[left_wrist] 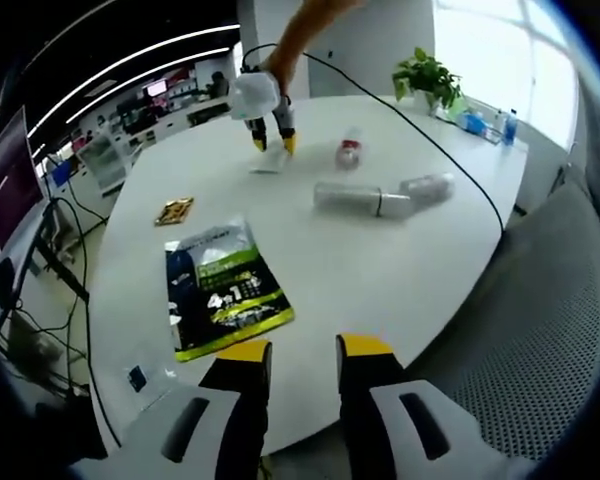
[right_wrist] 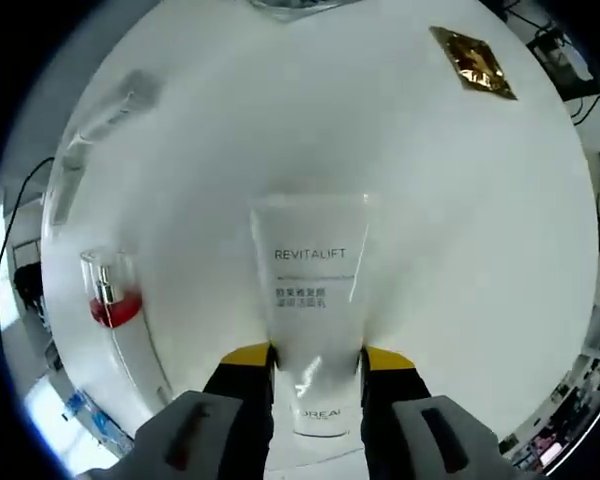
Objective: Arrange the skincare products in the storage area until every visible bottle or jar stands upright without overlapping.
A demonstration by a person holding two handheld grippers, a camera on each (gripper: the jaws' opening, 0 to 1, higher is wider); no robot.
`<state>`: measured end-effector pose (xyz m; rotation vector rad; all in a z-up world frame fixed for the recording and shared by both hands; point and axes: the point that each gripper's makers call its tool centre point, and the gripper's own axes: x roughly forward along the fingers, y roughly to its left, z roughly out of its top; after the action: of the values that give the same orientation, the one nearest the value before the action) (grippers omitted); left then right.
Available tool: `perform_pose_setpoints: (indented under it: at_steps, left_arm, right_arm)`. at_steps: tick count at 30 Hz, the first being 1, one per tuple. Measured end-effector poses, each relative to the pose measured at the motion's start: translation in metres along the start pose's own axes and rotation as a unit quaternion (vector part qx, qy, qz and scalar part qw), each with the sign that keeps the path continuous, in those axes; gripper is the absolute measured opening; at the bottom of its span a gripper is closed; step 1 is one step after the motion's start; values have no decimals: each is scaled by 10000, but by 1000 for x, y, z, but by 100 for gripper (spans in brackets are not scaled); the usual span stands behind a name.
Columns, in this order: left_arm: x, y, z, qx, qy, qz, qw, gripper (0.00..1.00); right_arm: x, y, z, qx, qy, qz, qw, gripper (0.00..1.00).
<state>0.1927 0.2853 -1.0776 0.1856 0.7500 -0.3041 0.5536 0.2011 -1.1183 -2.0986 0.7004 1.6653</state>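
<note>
We see a big white tabletop (left_wrist: 450, 250) with rounded edges. In the right gripper view, our right gripper (right_wrist: 315, 362) is closed on a white tube (right_wrist: 312, 300) that says REVITALIFT. The yellow tipped jaws press on both sides of the tube near its cap end, and the flat end of the tube points away from us over the tabletop. In the left gripper view we see that same right gripper (left_wrist: 271, 140) near the far edge of the tabletop, with the white tube (left_wrist: 268, 160) lying under its tips and a person's arm (left_wrist: 305, 35) behind it. Our left gripper (left_wrist: 304, 352) is open with nothing between its jaws, and it hangs over the near edge of the tabletop. A small bottle with a red band (left_wrist: 349, 150) lies on its side just beside the right gripper. Two clear bottles (left_wrist: 380, 195) lie on their sides, end to end, closer to the middle of the tabletop. A green and white packet (left_wrist: 225, 288) lies flat near the near edge. A small gold packet (left_wrist: 174, 210) lies toward the left edge. A green plant (left_wrist: 427, 76) stands at the far right corner.
</note>
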Motion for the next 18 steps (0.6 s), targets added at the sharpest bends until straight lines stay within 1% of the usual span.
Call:
perform_pose_setpoints:
  at_steps: [1,2,5,6,10,12,14,15,16,18]
  left_arm:
    - [0,0,-1,19,17,4,10000,22]
    - [0,0,-1,29,27,7,10000,22]
    - [0,1,0,23,-4,13,10000,22]
    - [0,1,0,28,11,14,10000,22]
    - [0,1,0,25,3,20,10000,22]
    - [0,1,0,33,4,12,10000,21]
    - [0,1,0,49,16,9,10000,21]
    - [0,0,0,52,20,4,10000,21]
    - [0,0,0,60,18,2,10000,21]
    - [0,0,0,67,23,-3,10000,21]
  right_arm:
    - [-1,1,-1,302,27,13,9995,24]
    - [0,0,-1,186,60,29,9998,23]
    - [0,2,-1,160,23,-32,9999,21]
    - [-1,3,-1,352,-25,-60,9994,19]
    - [-7,3,2,717,-367,-252,9964,17]
    - [-14,4,5,1014,-616,-373,9922,16]
    - [-21,4,5,1163,-743,-472,9893,15]
    - [-23,4,4,1224,-755,-507,9883,15]
    - [-30,4,5,1431,-913,-603,9836,15]
    - [-38,4,4,1636,-1075,-718,9780,14]
